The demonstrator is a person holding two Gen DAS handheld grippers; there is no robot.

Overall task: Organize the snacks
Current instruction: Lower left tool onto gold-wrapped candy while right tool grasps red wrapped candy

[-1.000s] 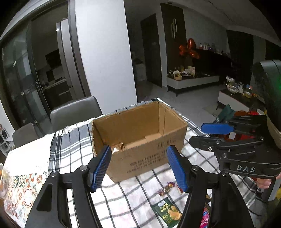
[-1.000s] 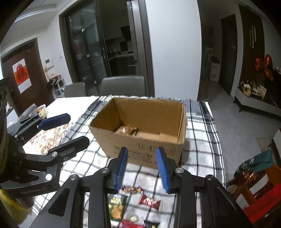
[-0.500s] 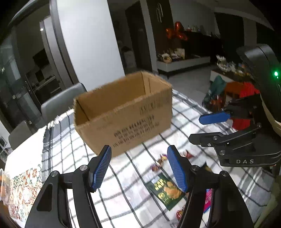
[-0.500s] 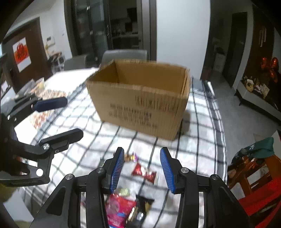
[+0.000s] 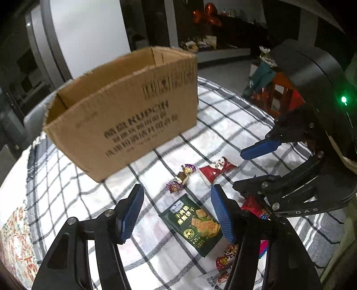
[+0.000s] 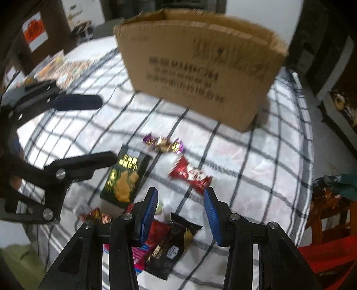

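The open cardboard box (image 5: 125, 116) stood on the checked counter (image 5: 234, 125); neither view showed its contents. Snacks lay scattered before it. Only the right wrist view showed the black packet (image 6: 171, 243). The left gripper (image 5: 177, 212), jaws closing on nothing, hung above the green packet (image 5: 194, 225); the right gripper (image 6: 180, 214) stood open, empty.

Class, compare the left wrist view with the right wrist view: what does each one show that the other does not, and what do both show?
Only the left wrist view: a lit green lamp on the right tongs' housing, and red balloons far behind.

Only the right wrist view: a black snack packet near the right tongs, and a red paper sign on a door.

Both: the cardboard box, checked cloth, green cracker packet, red wrapper and purple-ended candy. The left tongs are closing, empty.
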